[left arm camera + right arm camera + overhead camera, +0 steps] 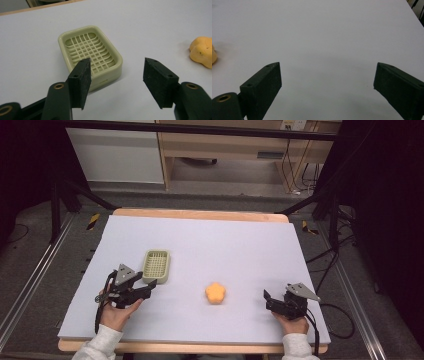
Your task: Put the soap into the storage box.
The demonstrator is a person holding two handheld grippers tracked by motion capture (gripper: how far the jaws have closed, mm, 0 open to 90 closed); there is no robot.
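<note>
My left gripper point(116, 83) hovers just on the near side of the soap dish point(90, 54), its jaws apart with nothing between them; the dish's near corner sits just past the left pad. The dish is my landmark: it lies flat on the lavender table cover point(240, 245), toward the left. The orange sponge point(215, 292) lies to the right of the dish and a little nearer to me, well apart from it. My right gripper point(267, 299) rests farther right again, beyond the sponge from the dish, jaws spread wide over bare cover.

I judge the dish to be light, rigid plastic with a smooth, slightly slippery rim and a thin slotted grid point(87, 48) inside. I would not pinch the grid; it looks the weakest part. The best hold seems to be across the short width, pads on the two long outer walls, or one pad over the rim at the near end.
</note>
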